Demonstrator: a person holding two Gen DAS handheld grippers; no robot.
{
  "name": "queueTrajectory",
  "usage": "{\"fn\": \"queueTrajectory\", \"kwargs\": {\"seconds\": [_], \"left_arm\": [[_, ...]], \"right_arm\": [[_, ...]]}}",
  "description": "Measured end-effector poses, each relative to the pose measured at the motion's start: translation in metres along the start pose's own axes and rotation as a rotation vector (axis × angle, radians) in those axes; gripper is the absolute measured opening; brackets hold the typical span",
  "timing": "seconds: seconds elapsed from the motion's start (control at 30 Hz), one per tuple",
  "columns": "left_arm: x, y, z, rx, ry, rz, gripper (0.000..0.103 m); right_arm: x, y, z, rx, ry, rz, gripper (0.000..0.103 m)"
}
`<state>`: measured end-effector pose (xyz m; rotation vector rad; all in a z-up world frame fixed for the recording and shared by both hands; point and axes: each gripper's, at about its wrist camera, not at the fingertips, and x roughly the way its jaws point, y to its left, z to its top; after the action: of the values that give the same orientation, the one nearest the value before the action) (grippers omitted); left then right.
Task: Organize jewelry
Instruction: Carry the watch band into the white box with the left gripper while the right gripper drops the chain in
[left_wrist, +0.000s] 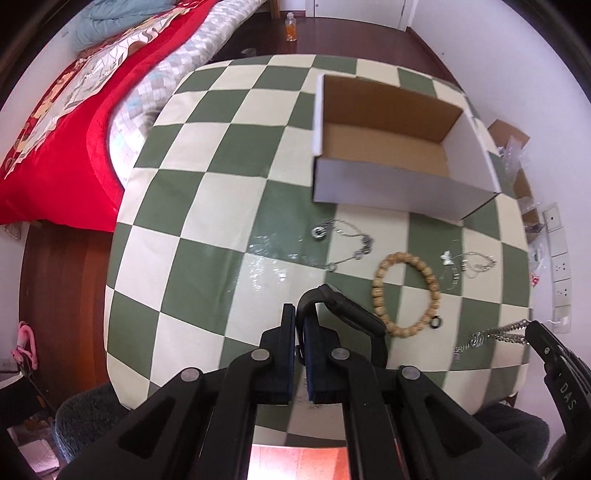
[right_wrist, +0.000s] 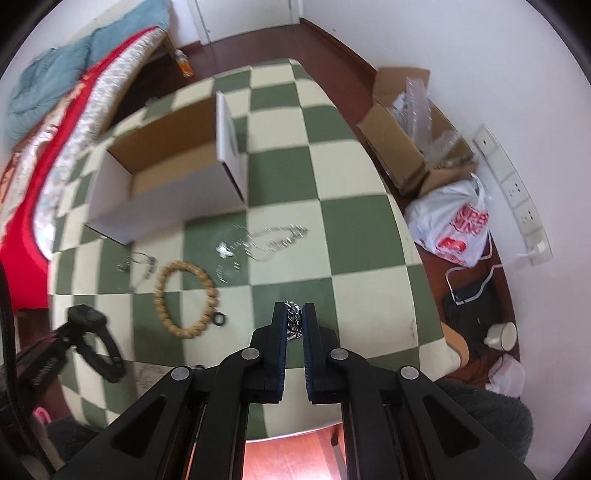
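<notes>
Two grippers work over my checked tablecloth. My left gripper is closed on a black watch: its strap arches up between the fingers and its long axis trails to the right and toward me. My right gripper is pinched nearly shut on a heavy silver chain, whose links run lengthwise along the fingers, pointing away from me; in the left wrist view the chain stretches leftward from the fingertips. A wooden bead bracelet lies flat between the two grippers. Beyond it lie thin silver necklaces, loosely tangled. An open cardboard box stands behind them, its long axis running left to right.
</notes>
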<state>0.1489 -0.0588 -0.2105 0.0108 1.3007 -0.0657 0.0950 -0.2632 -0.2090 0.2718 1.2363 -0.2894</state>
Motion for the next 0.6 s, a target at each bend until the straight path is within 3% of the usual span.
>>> {"fn": "queueTrajectory", "kwargs": {"seconds": [0.23, 0.6], "left_arm": [[-0.018, -0.006, 0.023, 0.002, -0.036, -0.03, 0.002], [-0.056, -0.017, 0.105, 0.022, -0.082, -0.066, 0.002]], "right_arm": [[-0.029, 0.0, 0.023, -0.025, -0.031, 0.1, 0.008], [-0.091, 0.019, 0.103, -0.097, -0.142, 0.234, 0.008]]}}
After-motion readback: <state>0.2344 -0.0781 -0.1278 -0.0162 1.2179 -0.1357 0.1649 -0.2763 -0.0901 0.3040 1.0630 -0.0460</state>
